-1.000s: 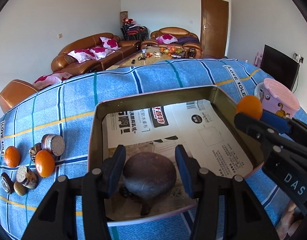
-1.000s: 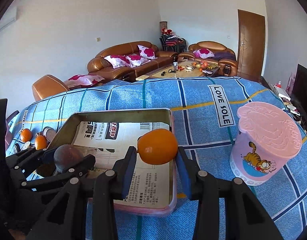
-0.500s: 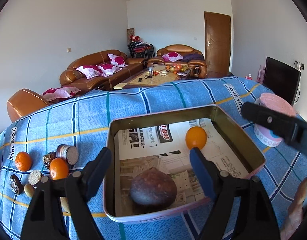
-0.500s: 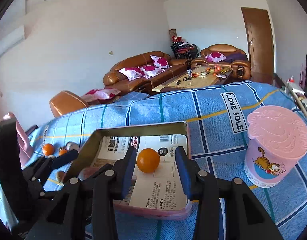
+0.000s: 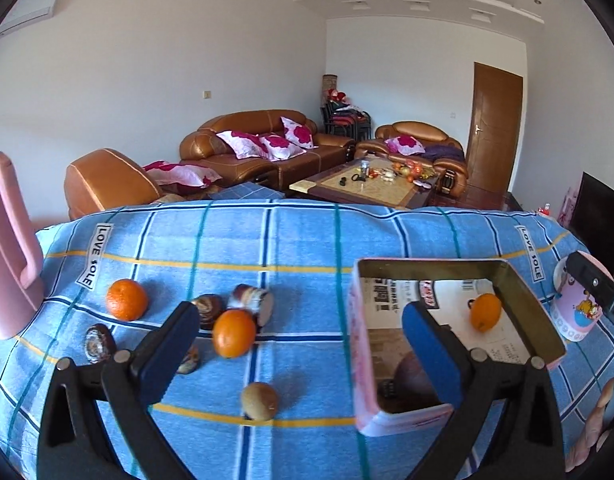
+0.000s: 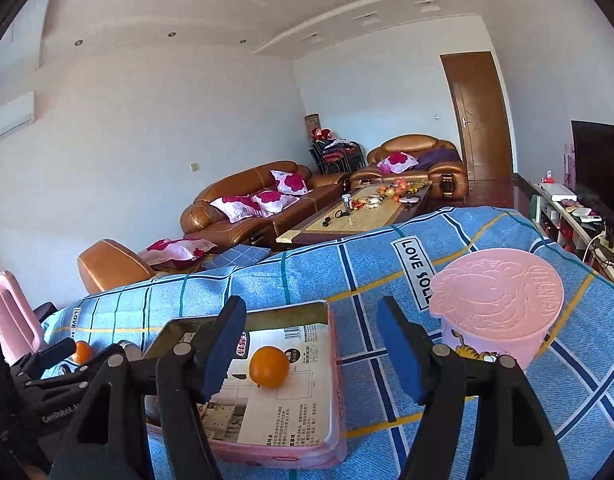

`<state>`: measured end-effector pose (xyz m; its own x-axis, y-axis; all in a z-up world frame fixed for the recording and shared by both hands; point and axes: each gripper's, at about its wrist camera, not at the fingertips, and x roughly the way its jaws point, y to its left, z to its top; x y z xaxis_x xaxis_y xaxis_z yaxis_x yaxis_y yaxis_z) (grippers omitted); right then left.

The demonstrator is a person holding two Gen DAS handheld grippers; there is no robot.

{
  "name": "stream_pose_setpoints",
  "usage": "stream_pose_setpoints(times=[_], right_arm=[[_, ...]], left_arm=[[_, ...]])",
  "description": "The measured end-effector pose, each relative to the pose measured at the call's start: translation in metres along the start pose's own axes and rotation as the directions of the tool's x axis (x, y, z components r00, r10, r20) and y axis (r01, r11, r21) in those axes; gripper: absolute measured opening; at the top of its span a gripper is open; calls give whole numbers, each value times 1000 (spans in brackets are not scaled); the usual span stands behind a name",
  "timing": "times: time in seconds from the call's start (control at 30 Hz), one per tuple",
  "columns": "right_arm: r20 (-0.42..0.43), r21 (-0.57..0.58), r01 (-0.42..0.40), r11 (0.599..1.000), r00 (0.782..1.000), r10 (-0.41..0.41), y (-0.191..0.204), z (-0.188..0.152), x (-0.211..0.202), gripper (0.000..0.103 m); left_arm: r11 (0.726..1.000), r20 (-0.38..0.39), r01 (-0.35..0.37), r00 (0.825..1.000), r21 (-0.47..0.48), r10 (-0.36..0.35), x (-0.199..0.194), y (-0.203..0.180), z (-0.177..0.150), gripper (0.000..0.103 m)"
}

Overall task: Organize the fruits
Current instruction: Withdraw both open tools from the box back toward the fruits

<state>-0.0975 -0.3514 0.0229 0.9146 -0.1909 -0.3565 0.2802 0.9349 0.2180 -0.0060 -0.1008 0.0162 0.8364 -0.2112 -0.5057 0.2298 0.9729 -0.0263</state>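
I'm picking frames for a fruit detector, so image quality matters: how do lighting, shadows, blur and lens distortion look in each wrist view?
Left wrist view: bright, even light; the kiwi and near orange are sharp with soft shadows; fisheye bends the tablecloth edge and darkens the corners. Right wrist view: equally bright, the orange in the tin crisp, walls curved, no glare.

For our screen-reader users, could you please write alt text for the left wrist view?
The open left claw hangs empty over a blue plaid cloth beside loose oranges; to its right, a paper-lined pink tin holds an orange and a dark round fruit.
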Motion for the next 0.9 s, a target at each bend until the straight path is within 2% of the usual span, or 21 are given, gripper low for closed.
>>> stream_pose_setpoints(times=[0.13,0.27,0.37,0.63,0.9], right_arm=[[-26,-16,19,1000,999,-20,5,-7,5,69],[-9,-61,51,997,999,-51,17,-14,4,69],[1,-54,56,997,998,-56,24,-17,-1,69],[-69,6,-11,1000,998,12,52,-36,-10,69],[-116,-61,-82,995,991,74,109,-54,-17,69]], left_arm=[[994,15,-102,995,23,102,-3,23,-9,103],[985,20,-142,990,96,141,-5,35,-15,103],[981,20,-148,989,123,146,-7,42,-16,103],[978,-3,-145,989,150,147,-7,51,-18,103],[981,-24,-132,990,141,136,-11,74,-16,103]])
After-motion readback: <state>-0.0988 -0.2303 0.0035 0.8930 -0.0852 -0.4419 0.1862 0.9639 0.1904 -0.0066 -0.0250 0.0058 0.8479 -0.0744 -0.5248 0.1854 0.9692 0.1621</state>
